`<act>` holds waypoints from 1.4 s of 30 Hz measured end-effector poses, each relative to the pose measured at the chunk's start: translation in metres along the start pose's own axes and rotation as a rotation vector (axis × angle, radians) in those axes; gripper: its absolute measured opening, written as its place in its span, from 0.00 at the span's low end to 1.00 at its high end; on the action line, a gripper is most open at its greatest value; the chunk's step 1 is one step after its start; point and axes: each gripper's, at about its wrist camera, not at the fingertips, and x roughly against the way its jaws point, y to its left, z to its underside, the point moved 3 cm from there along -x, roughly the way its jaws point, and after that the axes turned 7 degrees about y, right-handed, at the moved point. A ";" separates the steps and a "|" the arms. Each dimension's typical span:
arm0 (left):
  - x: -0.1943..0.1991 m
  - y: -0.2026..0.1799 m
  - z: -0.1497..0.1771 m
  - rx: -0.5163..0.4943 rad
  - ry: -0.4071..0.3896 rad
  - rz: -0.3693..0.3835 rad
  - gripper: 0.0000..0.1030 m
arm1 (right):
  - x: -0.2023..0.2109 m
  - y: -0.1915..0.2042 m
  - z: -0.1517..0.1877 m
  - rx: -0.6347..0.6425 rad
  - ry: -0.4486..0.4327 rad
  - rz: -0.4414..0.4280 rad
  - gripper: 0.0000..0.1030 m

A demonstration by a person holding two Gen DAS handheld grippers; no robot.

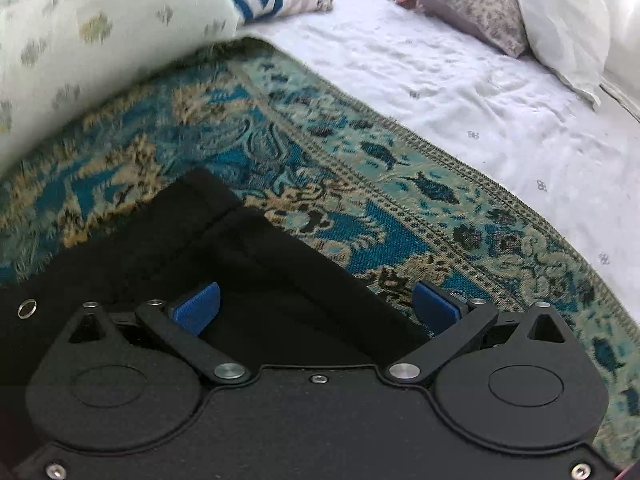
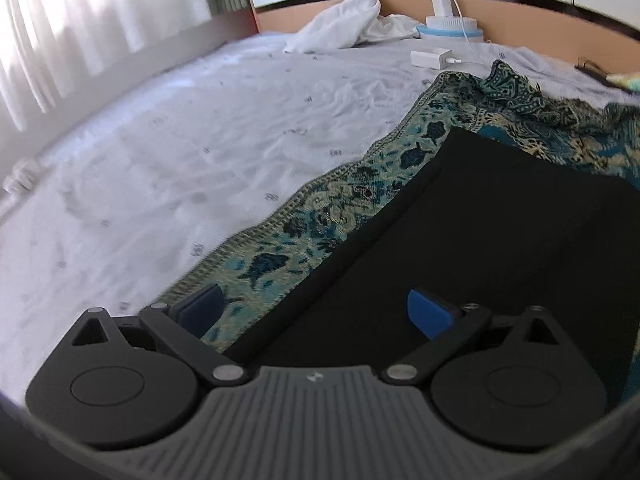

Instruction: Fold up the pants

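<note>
Pants, black, lay on a teal patterned rug over a white bedsheet; one pair, one rug; the left gripper stood wide open above a hem corner, two pillows far ahead; the right gripper gaped too, straddling the pants' left edge, one charger far ahead.
</note>
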 end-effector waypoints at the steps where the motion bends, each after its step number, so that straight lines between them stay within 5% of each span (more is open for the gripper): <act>1: 0.000 0.000 0.001 0.001 -0.011 0.005 1.00 | -0.007 0.004 0.001 0.030 0.008 0.024 1.00; 4: -0.001 0.002 0.002 -0.032 -0.043 0.033 1.00 | -0.019 0.020 0.008 0.197 -0.001 0.105 1.00; 8: -0.003 0.009 0.003 -0.074 -0.067 0.090 1.00 | -0.017 0.011 0.006 0.133 0.019 0.077 0.93; 11: 0.000 0.014 0.006 -0.088 -0.095 0.110 0.92 | -0.010 0.018 0.007 0.184 -0.002 0.109 0.64; 13: 0.006 0.015 0.009 -0.102 -0.120 0.117 0.70 | -0.003 0.021 0.008 0.201 -0.008 0.100 0.29; 14: 0.008 0.016 0.010 -0.113 -0.129 0.125 0.63 | 0.000 0.021 0.009 0.198 -0.006 0.091 0.18; 16: 0.015 0.018 0.011 -0.141 -0.138 0.160 0.29 | 0.007 0.018 0.011 0.174 -0.007 0.078 0.09; 18: 0.019 0.022 0.010 -0.143 -0.128 0.207 0.11 | 0.013 0.009 0.011 0.153 -0.012 0.048 0.07; 21: 0.025 0.035 0.008 -0.116 -0.108 0.272 0.04 | 0.025 -0.011 0.010 0.091 -0.012 -0.014 0.05; 30: 0.064 0.091 0.020 -0.172 -0.131 0.383 0.02 | 0.093 -0.089 0.020 0.055 -0.074 -0.158 0.04; 36: 0.116 0.159 0.041 -0.218 -0.222 0.509 0.02 | 0.152 -0.159 0.062 0.111 -0.137 -0.195 0.04; 42: 0.156 0.238 0.066 -0.257 -0.286 0.602 0.02 | 0.200 -0.239 0.104 0.031 -0.126 -0.231 0.04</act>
